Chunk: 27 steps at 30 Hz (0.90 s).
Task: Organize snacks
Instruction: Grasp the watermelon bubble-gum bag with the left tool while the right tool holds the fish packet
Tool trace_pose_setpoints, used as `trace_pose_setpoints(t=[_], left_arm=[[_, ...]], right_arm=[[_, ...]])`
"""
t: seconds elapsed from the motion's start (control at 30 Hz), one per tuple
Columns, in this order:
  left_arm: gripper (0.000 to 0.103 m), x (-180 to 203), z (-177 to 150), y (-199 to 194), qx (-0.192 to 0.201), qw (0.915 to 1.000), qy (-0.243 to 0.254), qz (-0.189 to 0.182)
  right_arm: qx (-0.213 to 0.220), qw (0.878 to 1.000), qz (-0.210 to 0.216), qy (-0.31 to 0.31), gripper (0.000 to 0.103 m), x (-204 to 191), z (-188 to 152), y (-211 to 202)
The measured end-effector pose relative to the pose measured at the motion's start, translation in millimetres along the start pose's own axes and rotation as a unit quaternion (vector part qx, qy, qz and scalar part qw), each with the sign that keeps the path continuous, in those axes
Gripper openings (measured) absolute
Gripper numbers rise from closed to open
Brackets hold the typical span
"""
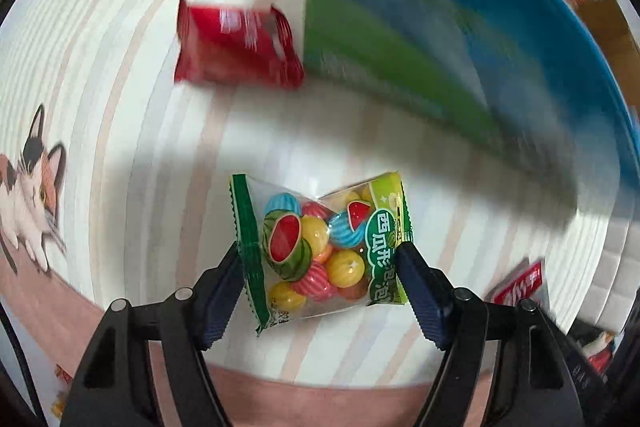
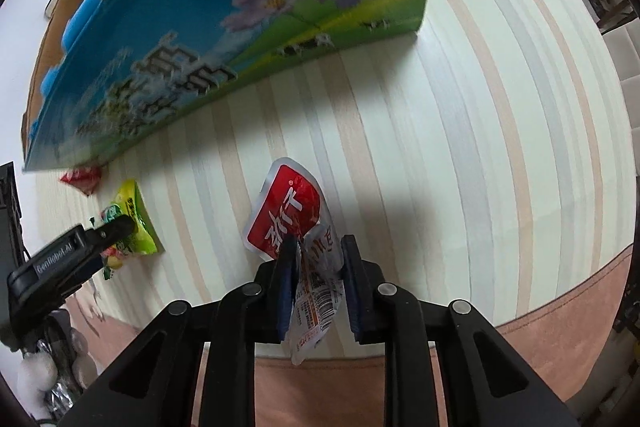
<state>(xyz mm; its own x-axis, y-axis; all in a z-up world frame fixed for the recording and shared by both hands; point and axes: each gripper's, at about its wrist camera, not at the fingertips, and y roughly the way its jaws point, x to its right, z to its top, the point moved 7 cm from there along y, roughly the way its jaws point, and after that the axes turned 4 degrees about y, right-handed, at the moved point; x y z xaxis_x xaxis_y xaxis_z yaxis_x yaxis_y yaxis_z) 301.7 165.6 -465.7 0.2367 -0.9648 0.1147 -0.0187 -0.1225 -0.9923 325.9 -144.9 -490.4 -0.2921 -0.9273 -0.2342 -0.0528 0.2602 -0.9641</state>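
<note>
- Striped tablecloth (image 2: 460,147) with a cat print (image 1: 32,187) at its edge; blue box (image 2: 240,27) stands on it.
- Only the left view shows the cat print and the full red packet (image 1: 236,45) beside the box.
- Left gripper (image 1: 320,277) wide, both pads touching the candy bag (image 1: 320,247), gripping it.
- Right gripper (image 2: 318,279) narrow, clamped on the red-white pouch (image 2: 288,211), its top end pointing toward the box.

Left wrist view: low over the striped tablecloth (image 1: 132,67), facing forward, close on the candy bag (image 1: 320,247). Right wrist view: equally low, angled toward the blue box (image 2: 200,7). Shared by both: box (image 1: 440,27), candy bag (image 2: 132,223), cloth (image 2: 460,147).
</note>
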Motion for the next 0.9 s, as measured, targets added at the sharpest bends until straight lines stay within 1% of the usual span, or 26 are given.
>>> trace_pose_setpoints(t=[0.17,0.23,0.27,0.33,0.4,0.43,0.53,0.67,0.73,0.83,0.87,0.9], left_arm=[[0.071,19,-41,1,-0.017,0.9992,0.037,-0.001],[0.069,26,-51,3,-0.020,0.9987,0.046,0.000],[0.067,30,-55,5,-0.020,0.9985,0.051,0.004],[0.067,33,-58,6,-0.017,0.9982,0.057,0.010],[0.067,37,-59,7,-0.013,0.9979,0.062,0.014],[0.067,52,-64,13,-0.012,0.9976,0.066,0.017],[0.067,63,-64,14,-0.014,0.9969,0.075,0.020],[0.070,55,-59,15,-0.025,0.9963,0.080,0.020],[0.069,60,-59,20,-0.024,0.9958,0.085,0.024],[0.067,65,-60,21,-0.019,0.9951,0.093,0.028],[0.066,66,-62,17,-0.017,0.9951,0.094,0.027],[0.065,68,-64,15,-0.017,0.9949,0.096,0.027]], right_arm=[[-0.024,1.000,0.015,0.001,0.024,10,-24,2],[-0.027,0.999,0.016,0.005,0.029,13,-31,5],[-0.032,0.999,0.014,0.003,0.029,14,-33,7],[-0.037,0.999,0.015,0.005,0.033,15,-35,9],[-0.042,0.999,0.015,0.005,0.034,15,-35,10],[-0.043,0.999,0.011,0.001,0.034,14,-35,11],[-0.052,0.999,0.003,-0.005,0.034,9,-37,17],[-0.050,0.999,-0.015,-0.016,0.035,0,-42,24],[-0.050,0.998,-0.026,-0.024,0.034,-6,-45,30],[-0.035,0.998,-0.030,-0.037,0.029,-14,-50,30],[-0.031,0.998,-0.030,-0.041,0.026,-21,-52,33],[-0.029,0.998,-0.027,-0.044,0.026,-22,-53,30]])
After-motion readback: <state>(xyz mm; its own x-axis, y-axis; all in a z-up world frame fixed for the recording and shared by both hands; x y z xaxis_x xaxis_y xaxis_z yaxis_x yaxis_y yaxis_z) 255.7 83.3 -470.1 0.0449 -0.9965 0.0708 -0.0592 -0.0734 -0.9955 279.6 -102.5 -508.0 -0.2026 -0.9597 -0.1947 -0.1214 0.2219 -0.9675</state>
